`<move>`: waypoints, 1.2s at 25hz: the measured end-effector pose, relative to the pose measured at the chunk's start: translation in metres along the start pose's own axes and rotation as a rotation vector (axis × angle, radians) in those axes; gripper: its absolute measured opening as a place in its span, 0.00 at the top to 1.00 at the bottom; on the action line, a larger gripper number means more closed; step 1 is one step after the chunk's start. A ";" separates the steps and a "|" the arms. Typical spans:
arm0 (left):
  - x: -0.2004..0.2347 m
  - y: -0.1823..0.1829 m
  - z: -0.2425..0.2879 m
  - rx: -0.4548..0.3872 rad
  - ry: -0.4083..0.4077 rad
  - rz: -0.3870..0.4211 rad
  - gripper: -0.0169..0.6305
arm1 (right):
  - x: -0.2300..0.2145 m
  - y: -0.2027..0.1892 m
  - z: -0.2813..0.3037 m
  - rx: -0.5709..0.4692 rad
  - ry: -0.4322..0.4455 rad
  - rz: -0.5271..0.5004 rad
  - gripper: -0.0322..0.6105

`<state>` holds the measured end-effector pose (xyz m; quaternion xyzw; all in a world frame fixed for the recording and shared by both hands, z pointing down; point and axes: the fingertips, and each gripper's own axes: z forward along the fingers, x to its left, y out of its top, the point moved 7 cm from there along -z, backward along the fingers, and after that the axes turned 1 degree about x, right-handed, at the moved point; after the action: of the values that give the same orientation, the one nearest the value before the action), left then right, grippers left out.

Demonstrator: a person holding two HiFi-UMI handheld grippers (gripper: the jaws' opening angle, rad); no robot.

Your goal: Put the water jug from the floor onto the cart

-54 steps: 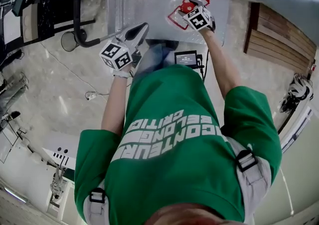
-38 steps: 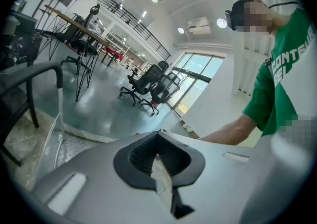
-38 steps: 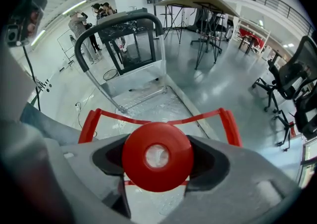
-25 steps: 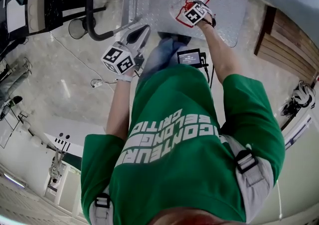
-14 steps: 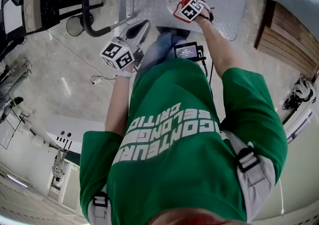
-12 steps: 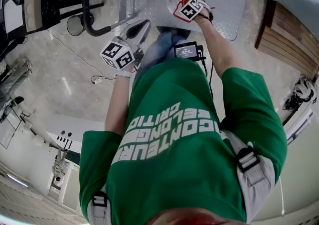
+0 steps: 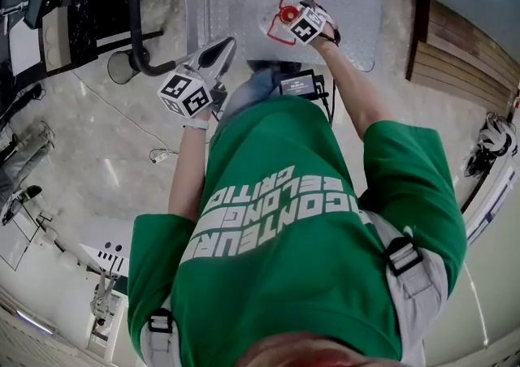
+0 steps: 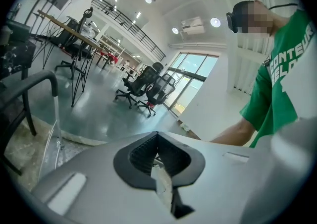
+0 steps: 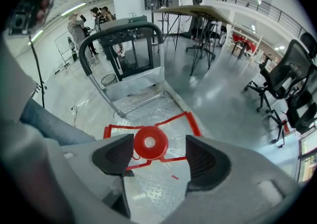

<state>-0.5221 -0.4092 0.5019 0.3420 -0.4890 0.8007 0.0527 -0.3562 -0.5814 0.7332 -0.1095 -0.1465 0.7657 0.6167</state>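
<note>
At twelve o'clock, on a glossy floor [image 7: 106,162], the cart [image 7: 349,16] carries the water jug [image 7: 286,15] upright; its clear body barely shows. My right gripper [image 9: 159,154] hangs, jaws apart, over it; my left gripper [image 8: 157,139] is closed, empty.

Below you is a flat silver cart deck of diamond-tread metal plate [image 7: 236,0], with a black tubular handle [image 7: 136,28] rising at its left end. A square red tape outline [image 9: 194,123] is stuck onto the deck's surface. Your clear plastic water jug with a round red cap [image 7: 288,14] stands upright on the deck, inside that outline. The cart rests on a pale, glossy marbled stone floor [image 7: 114,138]. On that floor, left of the cart, you have a round wire-mesh bin [image 7: 119,67] near the handle and a thin white cable [image 7: 158,155] lying loose.
</note>
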 end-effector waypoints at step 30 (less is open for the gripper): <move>-0.100 0.052 0.097 -0.003 -0.392 0.245 0.97 | 0.012 -0.044 -0.373 -0.695 -0.397 0.234 0.96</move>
<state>-0.4198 -0.4903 0.4304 0.4291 -0.5291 0.7186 -0.1402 -0.1888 -0.5272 0.4008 -0.1773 -0.4989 0.7418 0.4116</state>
